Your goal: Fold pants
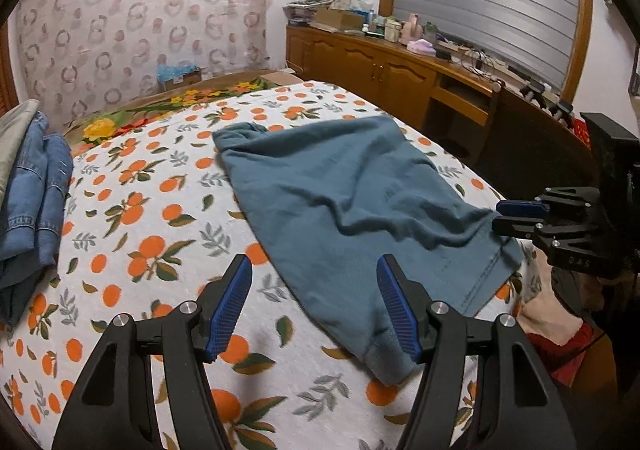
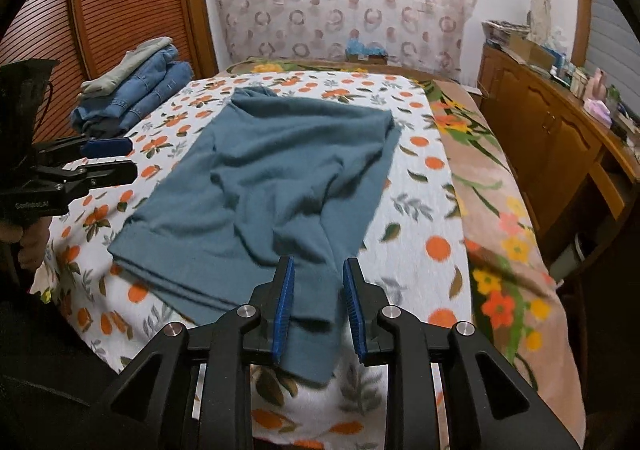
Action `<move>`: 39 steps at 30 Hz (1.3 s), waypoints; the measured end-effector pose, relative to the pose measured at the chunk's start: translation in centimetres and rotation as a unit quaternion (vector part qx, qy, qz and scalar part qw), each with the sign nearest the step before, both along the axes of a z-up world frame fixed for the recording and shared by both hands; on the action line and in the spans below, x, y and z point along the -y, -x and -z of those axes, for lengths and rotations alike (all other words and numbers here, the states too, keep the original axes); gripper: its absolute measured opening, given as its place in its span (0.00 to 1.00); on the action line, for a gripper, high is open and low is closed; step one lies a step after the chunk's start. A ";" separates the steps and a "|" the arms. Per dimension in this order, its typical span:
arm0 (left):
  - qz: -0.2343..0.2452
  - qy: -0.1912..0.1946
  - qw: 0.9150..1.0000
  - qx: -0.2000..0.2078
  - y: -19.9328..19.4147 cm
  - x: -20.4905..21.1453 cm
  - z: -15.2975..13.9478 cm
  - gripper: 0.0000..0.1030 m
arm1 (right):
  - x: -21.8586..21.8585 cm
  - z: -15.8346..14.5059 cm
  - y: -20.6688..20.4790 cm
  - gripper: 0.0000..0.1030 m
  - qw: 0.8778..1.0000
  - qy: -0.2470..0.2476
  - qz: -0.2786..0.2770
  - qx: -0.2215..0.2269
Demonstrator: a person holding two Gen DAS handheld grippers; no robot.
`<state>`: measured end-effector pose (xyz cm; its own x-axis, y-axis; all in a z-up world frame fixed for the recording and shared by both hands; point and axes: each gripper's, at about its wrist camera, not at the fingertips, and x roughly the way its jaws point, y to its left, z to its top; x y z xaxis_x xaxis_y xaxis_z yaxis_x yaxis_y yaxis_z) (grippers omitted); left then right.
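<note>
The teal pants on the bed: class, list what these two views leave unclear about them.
- How many layers the teal pants have: both views show only the top surface.
- The near cuff: in the right wrist view the right gripper partly covers it.
- Garments under the folded jeans: cut off by the left wrist view's edge.

1. The denim stack [image 1: 30, 202] runs off the left wrist view's left edge.
2. Clutter on the wooden dresser [image 1: 400, 62] is too small to tell apart.
3. The teal pants [image 2: 264, 186] hide the bedspread [image 2: 412, 210] beneath.
4. The hand [image 2: 28, 246] gripping the left tool is barely seen, mostly hidden.
</note>
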<state>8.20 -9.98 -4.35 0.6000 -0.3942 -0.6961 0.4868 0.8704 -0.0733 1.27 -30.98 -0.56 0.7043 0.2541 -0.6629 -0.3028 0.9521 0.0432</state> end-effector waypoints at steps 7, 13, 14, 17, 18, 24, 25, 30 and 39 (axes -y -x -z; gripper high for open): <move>0.005 -0.005 1.000 -0.013 0.1 0.5 0.8 0.64 | 0.0 0.6 0.1 0.24 1.000 -0.012 0.003 -0.009; 0.006 -0.006 1.000 -0.016 0.2 0.6 1.0 0.64 | -0.4 0.4 2.3 0.10 1.000 -0.023 -0.002 0.015; 0.006 -0.005 1.000 -0.015 0.2 0.6 1.0 0.64 | -0.3 0.2 2.6 0.10 0.999 -0.026 -0.001 0.018; 0.007 -0.005 1.000 -0.014 0.2 0.7 1.0 0.64 | -0.2 -0.4 3.8 0.10 0.999 -0.026 -0.002 0.026; 0.008 -0.006 1.000 -0.013 0.3 0.7 1.0 0.64 | -0.2 -0.5 4.1 0.10 0.999 -0.024 -0.002 0.026; 0.008 -0.006 1.000 -0.013 0.3 0.8 1.0 0.64 | -0.4 0.1 5.2 0.10 1.000 -0.013 -0.003 0.010; 0.008 -0.006 1.000 -0.013 0.3 0.8 1.0 0.64 | -0.4 0.2 5.2 0.10 1.000 -0.015 -0.002 0.006; 0.010 -0.009 1.000 -0.013 0.5 0.8 1.0 0.64 | 0.0 0.6 4.6 0.13 1.000 -0.020 0.016 -0.001; 0.019 -0.011 1.000 -0.015 1.4 1.0 0.9 0.64 | -0.1 0.7 4.4 0.29 1.000 -0.018 0.023 0.012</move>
